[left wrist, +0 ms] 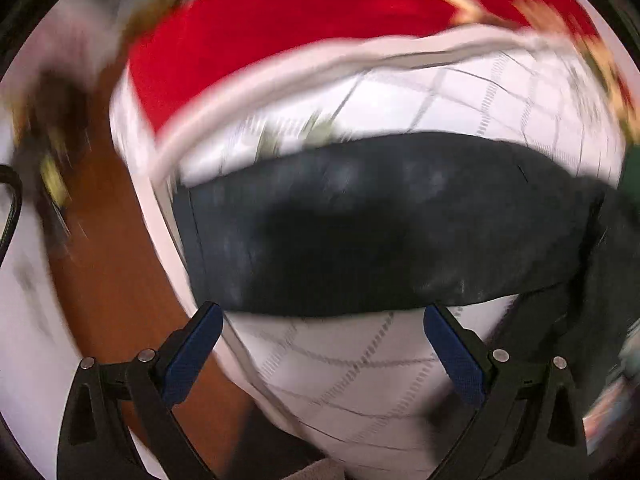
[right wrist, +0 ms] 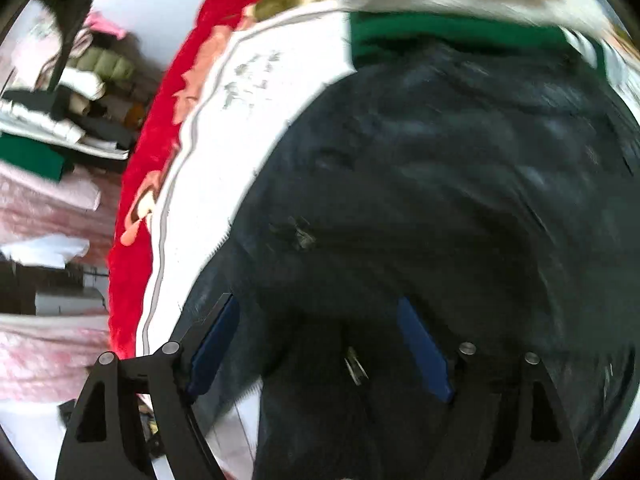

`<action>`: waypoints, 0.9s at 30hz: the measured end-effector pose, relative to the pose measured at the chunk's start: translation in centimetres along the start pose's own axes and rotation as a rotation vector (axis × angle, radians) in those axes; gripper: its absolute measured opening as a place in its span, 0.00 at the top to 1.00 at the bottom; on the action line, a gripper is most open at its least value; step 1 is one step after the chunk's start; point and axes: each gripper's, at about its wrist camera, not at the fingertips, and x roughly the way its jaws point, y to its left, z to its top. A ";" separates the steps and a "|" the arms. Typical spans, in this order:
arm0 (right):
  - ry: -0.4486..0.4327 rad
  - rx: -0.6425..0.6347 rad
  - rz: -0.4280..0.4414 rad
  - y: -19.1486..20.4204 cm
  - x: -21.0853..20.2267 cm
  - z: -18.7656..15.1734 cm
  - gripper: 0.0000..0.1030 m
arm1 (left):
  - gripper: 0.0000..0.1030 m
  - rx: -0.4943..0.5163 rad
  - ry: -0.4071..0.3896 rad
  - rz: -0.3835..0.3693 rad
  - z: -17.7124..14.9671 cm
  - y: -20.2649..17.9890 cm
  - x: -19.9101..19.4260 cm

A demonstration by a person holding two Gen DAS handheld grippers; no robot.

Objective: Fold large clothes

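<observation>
A large dark navy garment [left wrist: 380,220] lies across a white quilted bed cover [left wrist: 360,360]. In the left wrist view my left gripper [left wrist: 322,316] is open, its blue pads wide apart just short of the garment's near edge, holding nothing. In the right wrist view the same dark garment [right wrist: 460,200] fills most of the frame. My right gripper [right wrist: 320,312] is open right above the cloth, with fabric lying between its fingers. Both views are blurred by motion.
A red blanket with a floral pattern [left wrist: 280,20] borders the white cover, also in the right wrist view [right wrist: 136,208]. A green garment [right wrist: 440,36] lies beyond the dark one. Stacked folded clothes [right wrist: 60,120] sit at the left. Brown floor [left wrist: 108,260] shows beside the bed.
</observation>
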 end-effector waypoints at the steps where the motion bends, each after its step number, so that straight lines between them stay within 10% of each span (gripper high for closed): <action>1: 0.018 0.024 -0.003 -0.7 -0.3 -0.7 0.19 | 0.01 -0.094 0.038 -0.088 0.1 1.5 1.0; 7: 0.143 0.126 -0.044 -4.1 0.5 -3.0 0.19 | 0.05 -0.521 0.084 -0.333 1.0 6.5 6.6; 14: 0.155 0.115 -0.059 -4.6 2.7 -2.5 0.19 | 0.43 -0.662 -0.114 -0.175 4.7 7.4 5.8; 16: 0.144 0.099 -0.066 -3.6 2.9 -1.8 0.19 | 0.86 -0.608 -0.187 -0.060 6.4 6.0 3.8; 27: 0.027 -0.043 -0.352 -0.4 1.2 0.2 0.19 | 0.95 -0.077 -0.632 0.138 10.4 -4.1 -10.4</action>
